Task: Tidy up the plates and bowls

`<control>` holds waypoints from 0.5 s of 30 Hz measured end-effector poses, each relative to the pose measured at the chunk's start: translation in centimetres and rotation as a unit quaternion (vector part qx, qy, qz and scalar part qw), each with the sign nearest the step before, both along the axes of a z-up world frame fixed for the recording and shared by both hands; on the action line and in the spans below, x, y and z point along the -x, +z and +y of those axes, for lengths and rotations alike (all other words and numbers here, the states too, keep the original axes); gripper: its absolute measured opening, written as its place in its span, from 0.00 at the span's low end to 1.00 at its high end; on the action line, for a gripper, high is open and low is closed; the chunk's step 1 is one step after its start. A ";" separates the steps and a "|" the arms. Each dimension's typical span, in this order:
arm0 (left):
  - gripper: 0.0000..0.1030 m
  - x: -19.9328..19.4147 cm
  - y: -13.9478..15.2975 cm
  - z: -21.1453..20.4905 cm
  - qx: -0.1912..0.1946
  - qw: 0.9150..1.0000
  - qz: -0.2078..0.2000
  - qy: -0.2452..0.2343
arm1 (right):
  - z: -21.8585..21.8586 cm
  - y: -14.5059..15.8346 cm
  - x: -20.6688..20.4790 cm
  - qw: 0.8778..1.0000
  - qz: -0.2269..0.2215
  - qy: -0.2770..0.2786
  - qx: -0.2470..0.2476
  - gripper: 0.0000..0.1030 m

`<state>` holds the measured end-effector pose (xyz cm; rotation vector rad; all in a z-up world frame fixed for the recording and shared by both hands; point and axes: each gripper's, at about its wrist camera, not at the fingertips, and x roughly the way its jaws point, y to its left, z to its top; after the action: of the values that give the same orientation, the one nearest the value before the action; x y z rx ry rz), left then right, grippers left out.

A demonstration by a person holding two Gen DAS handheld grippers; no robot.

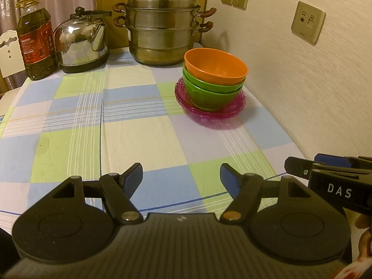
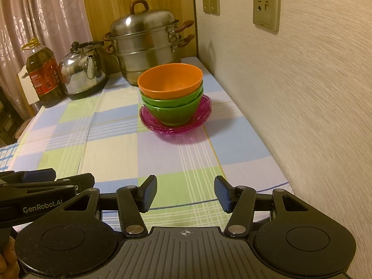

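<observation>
Hovering above the near edge of the desk, the left tongs stand with both blue pads spread wide apart and nothing between them. The right tongs are likewise apart, at a somewhat narrower gap, and grip nothing; only the checked cloth shows in the space between their pads. The two tools sit side by side, each one's black frame visible at the edge of the other's view. Ahead of both tongs, well apart from the fingertips, the stacked tableware rests on the cloth near the wall. An orange bowl is nested on top of two green bowls, and this stack stands upright on a stack of pink translucent plates. From the left tongs the stack lies ahead and to the right; from the right tongs it lies ahead and slightly to the left. Beyond the stack, at the far end of the desk, stands a lidded two-tier steel steamer pot. To the left of that pot sits a steel kettle on a dark base, and further left a bottle of cooking oil. Wall sockets are mounted on the wall to the right of the tongs.
</observation>
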<state>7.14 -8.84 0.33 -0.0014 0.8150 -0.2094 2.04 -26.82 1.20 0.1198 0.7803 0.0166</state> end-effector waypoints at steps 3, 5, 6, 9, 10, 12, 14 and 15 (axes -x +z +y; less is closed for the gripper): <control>0.69 0.0 0.0 -0.1 -0.001 1.000 0.000 -0.001 | 0.0 0.0 0.0 1.000 0.001 0.000 0.000 0.53; 0.69 0.0 0.0 -0.1 -0.001 1.000 0.000 -0.002 | 0.0 0.0 0.0 1.000 0.000 0.000 0.000 0.53; 0.69 0.0 0.0 -0.2 -0.003 1.000 -0.001 -0.002 | -0.1 0.0 0.0 1.000 0.001 0.000 0.000 0.53; 0.69 -0.1 0.0 -0.3 -0.001 1.000 0.001 -0.004 | -0.1 0.0 0.0 1.000 0.001 0.000 -0.001 0.53; 0.69 -0.1 0.0 -0.3 -0.002 1.000 0.001 -0.004 | -0.1 0.0 0.0 1.000 0.001 0.000 0.000 0.53; 0.69 -0.1 0.0 -0.3 -0.002 1.000 0.000 -0.005 | -0.1 0.0 0.0 1.000 0.001 0.000 -0.001 0.53; 0.69 -0.1 0.0 -0.2 -0.002 1.000 0.001 -0.005 | -0.3 0.0 -0.1 1.000 0.001 -0.001 -0.002 0.53; 0.69 -0.1 0.0 -0.2 -0.003 1.000 0.000 -0.005 | -0.3 0.0 -0.1 1.000 0.002 -0.001 -0.001 0.53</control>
<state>7.27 -9.08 0.35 0.0077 0.8164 -0.2173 2.14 -27.13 1.17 0.1232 0.7834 0.0157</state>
